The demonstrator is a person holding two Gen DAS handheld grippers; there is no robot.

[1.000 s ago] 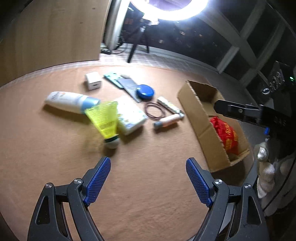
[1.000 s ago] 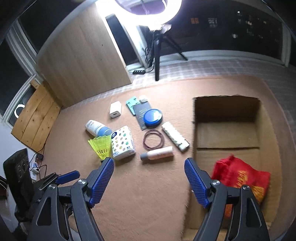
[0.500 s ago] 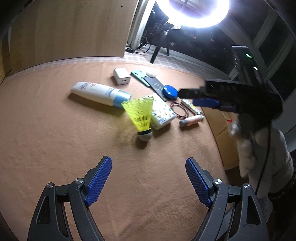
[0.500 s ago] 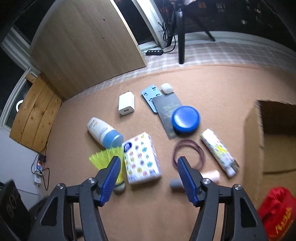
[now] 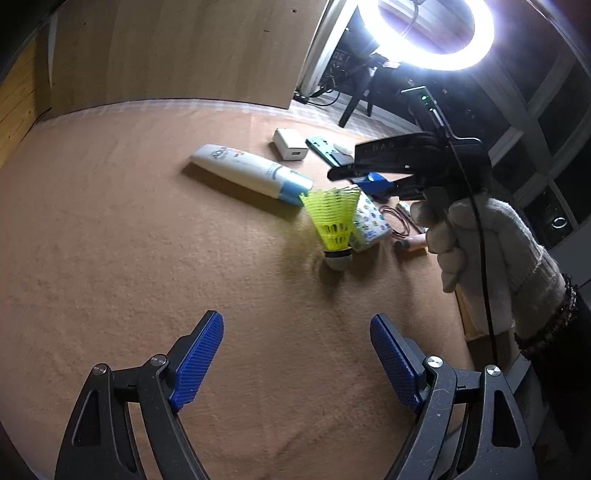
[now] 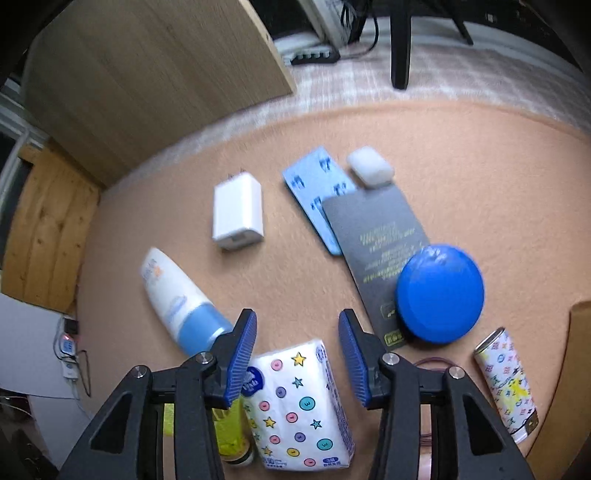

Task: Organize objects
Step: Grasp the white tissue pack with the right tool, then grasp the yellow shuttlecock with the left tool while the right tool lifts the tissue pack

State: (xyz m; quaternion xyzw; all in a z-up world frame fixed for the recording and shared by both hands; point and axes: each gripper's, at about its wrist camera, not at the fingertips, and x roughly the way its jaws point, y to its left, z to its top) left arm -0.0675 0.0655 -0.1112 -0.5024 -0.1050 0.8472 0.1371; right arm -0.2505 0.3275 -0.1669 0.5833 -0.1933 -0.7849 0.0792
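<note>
Objects: scattered on the tan carpet (image 5: 147, 258), all in the far right part of the left wrist view
Right gripper (image 6: 297, 347): pointing steeply down over the tissue pack (image 6: 299, 406); jaws partly open, just been closing, nothing pressed between the blue pads; pack directly below the gap
Right hand (image 5: 480, 251): in a white knit glove, dark sleeve behind, cable running down past it
Left gripper (image 5: 295, 354): jaws spread wide, empty, only bare carpet between and ahead
Near the right gripper: yellow shuttlecock (image 5: 334, 221) leaning against the pack, cork end down; lotion tube (image 6: 177, 295) lying flat, blue cap toward the shuttlecock
Further out: white charger (image 6: 238, 214) alone; light blue card (image 6: 314, 188) partly under the dark card (image 6: 376, 236); white earbud case (image 6: 369, 170) touching the cards' far end; blue round tin (image 6: 439, 291) resting on the dark card's near corner
To the right: hair band (image 5: 397, 221), printed tube (image 6: 506, 384), small pinkish bottle (image 5: 412, 243), cardboard box edge (image 6: 580, 332)
Carpet edge: curved, checked floor beyond
Room: leaning wooden board (image 5: 166, 55), ring light (image 5: 436, 33) on a tripod, power strip (image 6: 314, 57), dark windows
Open room: wide bare carpet left of the tube and before the left gripper
</note>
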